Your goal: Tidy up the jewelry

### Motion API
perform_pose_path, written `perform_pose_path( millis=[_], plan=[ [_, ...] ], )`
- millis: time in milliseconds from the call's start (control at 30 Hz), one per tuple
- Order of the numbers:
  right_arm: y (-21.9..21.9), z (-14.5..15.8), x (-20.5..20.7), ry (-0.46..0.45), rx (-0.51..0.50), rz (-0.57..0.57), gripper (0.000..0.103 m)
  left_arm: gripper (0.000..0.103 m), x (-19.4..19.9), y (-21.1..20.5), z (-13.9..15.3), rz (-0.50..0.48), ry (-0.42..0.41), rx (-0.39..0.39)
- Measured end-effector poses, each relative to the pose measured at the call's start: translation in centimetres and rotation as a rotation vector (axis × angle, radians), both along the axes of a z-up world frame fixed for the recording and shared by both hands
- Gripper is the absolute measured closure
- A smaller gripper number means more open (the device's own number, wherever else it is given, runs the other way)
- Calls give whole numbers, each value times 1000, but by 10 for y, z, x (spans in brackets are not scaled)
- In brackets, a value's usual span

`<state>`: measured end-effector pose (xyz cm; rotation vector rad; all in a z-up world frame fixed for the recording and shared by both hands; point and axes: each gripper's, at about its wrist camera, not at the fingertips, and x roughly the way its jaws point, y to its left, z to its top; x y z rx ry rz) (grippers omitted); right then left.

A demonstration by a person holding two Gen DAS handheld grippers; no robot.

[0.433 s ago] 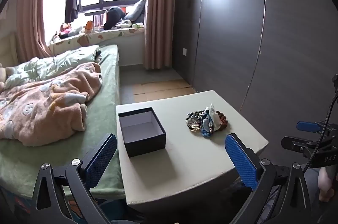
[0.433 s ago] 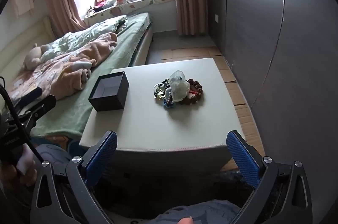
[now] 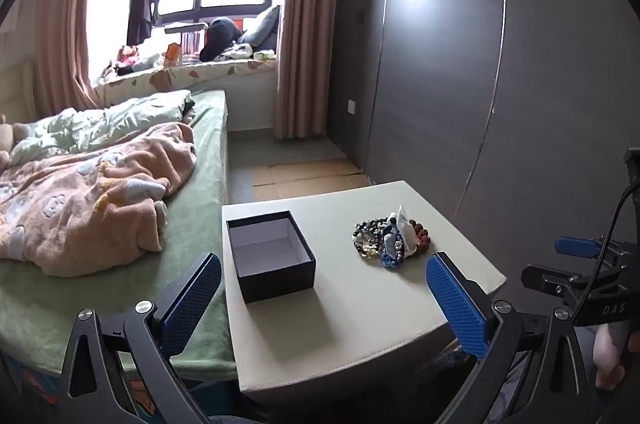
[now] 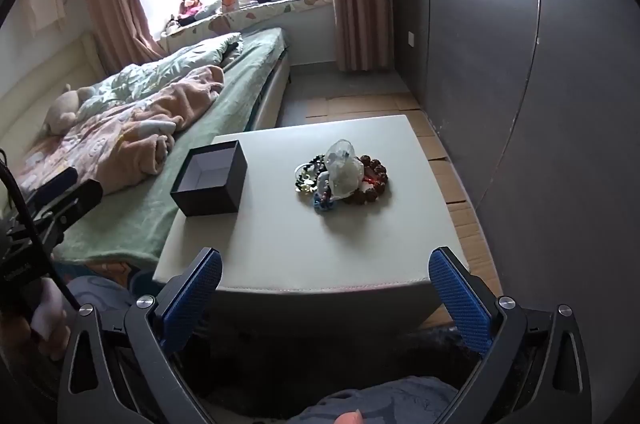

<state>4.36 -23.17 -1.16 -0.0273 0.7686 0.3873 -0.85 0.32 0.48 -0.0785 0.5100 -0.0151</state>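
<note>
on the pale tabletop (image 4: 280, 244) an open black box (image 4: 210, 179) stands at the left edge, next to the bed (image 4: 224, 103), and it is empty inside. the pile of jewelry (image 4: 342, 177), bead bracelets with a small clear bag on top, lies near the middle, a bit toward the right edge, well apart from the box. the left gripper (image 3: 324, 300) hangs over the near edge with its jaws wide apart and nothing between them. the right gripper (image 4: 326, 298) is before the near edge, jaws also wide apart, holding nothing.
</note>
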Motion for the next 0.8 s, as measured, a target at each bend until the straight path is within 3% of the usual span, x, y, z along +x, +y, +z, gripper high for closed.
perform_pose_path(
  millis=[200, 800],
  plan=[
    [-2, 3, -7, -6, -15, -7, 0, 1, 0, 5, 0, -10, 0, -38],
    [-2, 3, -4, -11, -10, -18, 0, 1, -2, 6, 0, -13, -9, -40]
  ],
)
